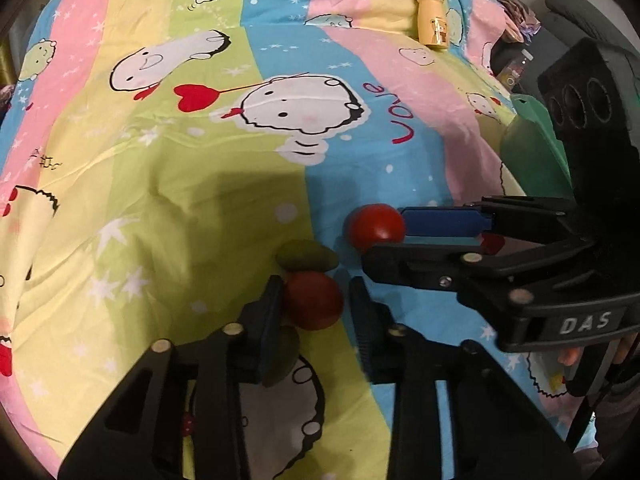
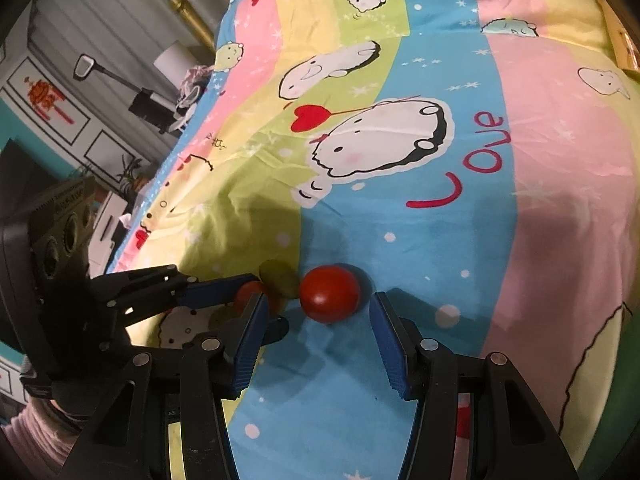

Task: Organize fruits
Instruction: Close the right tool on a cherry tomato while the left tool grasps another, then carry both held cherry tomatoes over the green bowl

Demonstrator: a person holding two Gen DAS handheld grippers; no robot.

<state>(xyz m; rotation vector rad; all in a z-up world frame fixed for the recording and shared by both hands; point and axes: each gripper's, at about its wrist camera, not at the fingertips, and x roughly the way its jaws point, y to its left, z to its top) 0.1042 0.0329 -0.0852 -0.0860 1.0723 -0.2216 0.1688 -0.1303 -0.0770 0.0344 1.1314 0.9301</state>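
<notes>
Two red round fruits and two dark green fruits lie close together on the cartoon bedsheet. In the left wrist view my left gripper [image 1: 316, 286] is open around the nearer red fruit [image 1: 314, 300], touching it on the left side. One green fruit [image 1: 306, 256] lies just beyond it, another [image 1: 282, 356] under the left finger. My right gripper [image 1: 384, 232] comes in from the right at the other red fruit [image 1: 374, 226]. In the right wrist view my right gripper [image 2: 316, 308] is open, with that red fruit [image 2: 330, 294] at its tips and a green fruit [image 2: 278, 278] to its left.
A green container [image 1: 536, 152] sits at the right behind my right gripper. A small yellow bottle [image 1: 432, 20] lies far back on the sheet. The bed's left edge drops off to a room with furniture [image 2: 100, 92] in the right wrist view.
</notes>
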